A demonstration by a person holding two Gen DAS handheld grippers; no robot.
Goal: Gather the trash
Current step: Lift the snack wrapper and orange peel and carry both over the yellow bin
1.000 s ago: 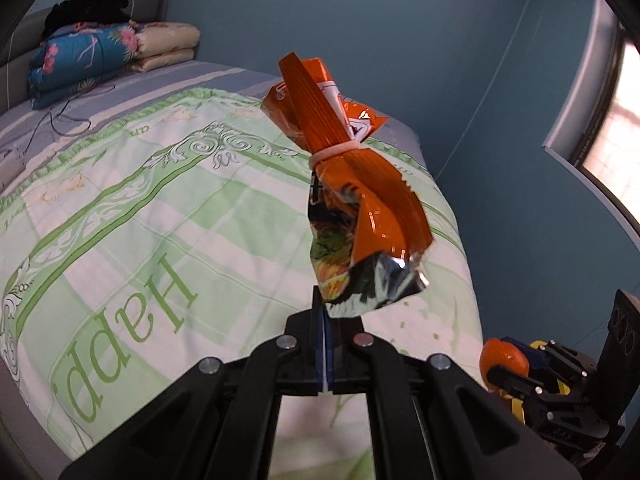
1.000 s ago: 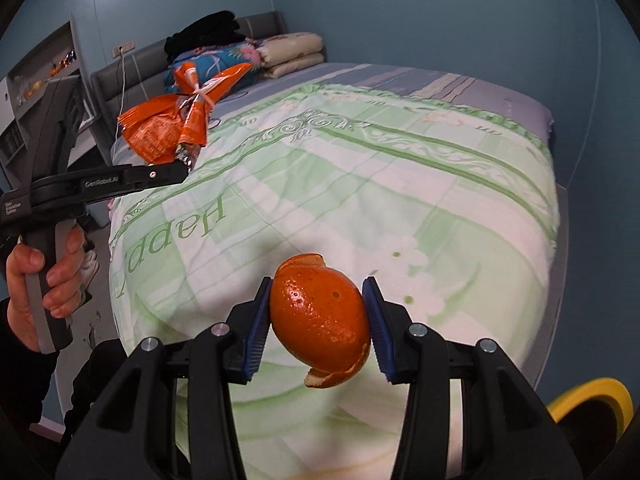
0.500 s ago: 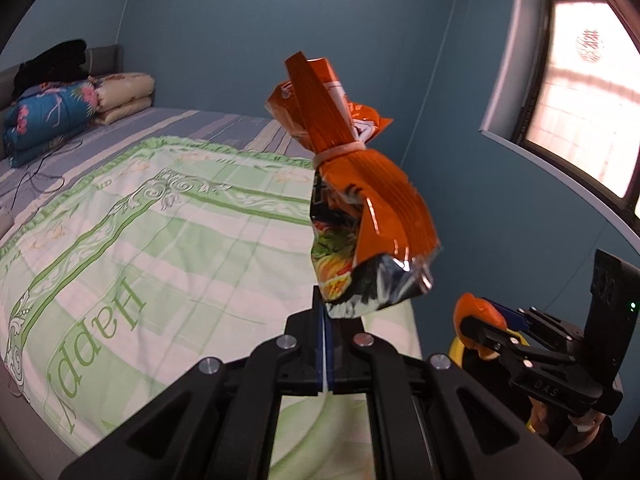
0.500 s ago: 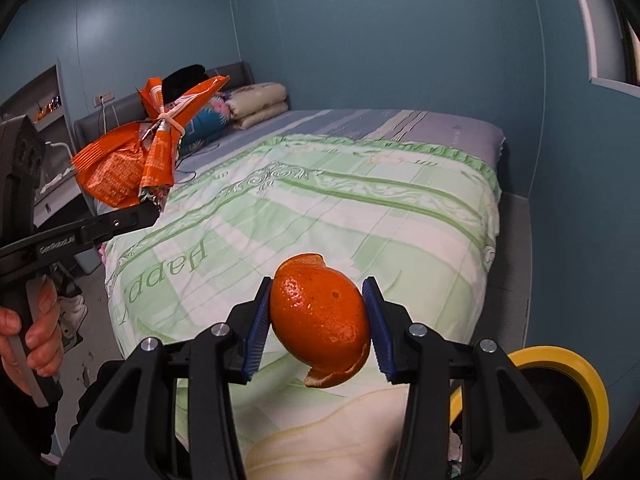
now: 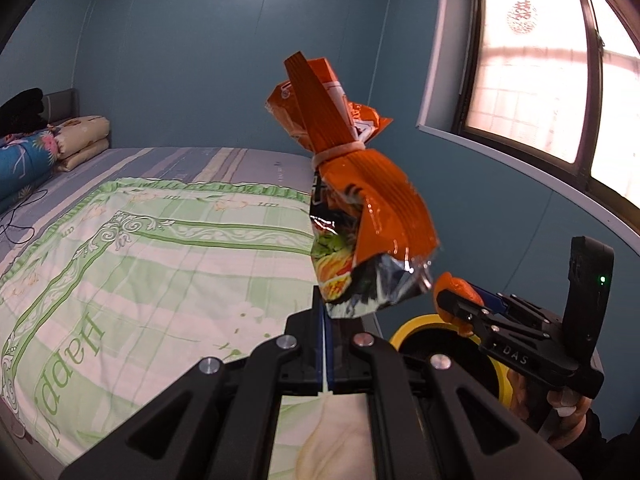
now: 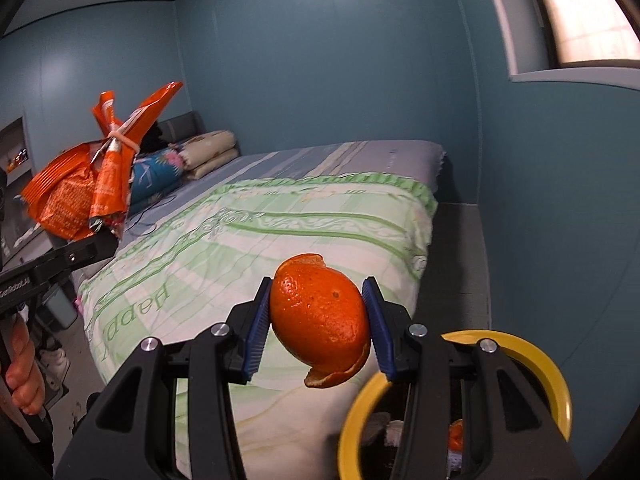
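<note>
My left gripper [image 5: 323,322] is shut on the bottom edge of an orange snack bag [image 5: 352,200] tied with a rubber band, held upright above the bed. The bag also shows at the left of the right wrist view [image 6: 92,184]. My right gripper [image 6: 320,322] is shut on an orange peel [image 6: 320,316], held just above a yellow-rimmed trash bin [image 6: 536,364] at the foot of the bed. In the left wrist view the right gripper [image 5: 460,304] with the peel [image 5: 454,288] hangs over the bin [image 5: 404,330].
A bed with a green and white quilt [image 5: 160,252] fills the left. Folded blankets and pillows [image 5: 52,148] lie at its head. Blue walls and a window [image 5: 552,64] stand to the right. The bin holds some trash [image 6: 456,438].
Both grippers swung right, away from the bed's middle toward its foot. The yellow bin has come into view under the right gripper. Both grips are unchanged.
</note>
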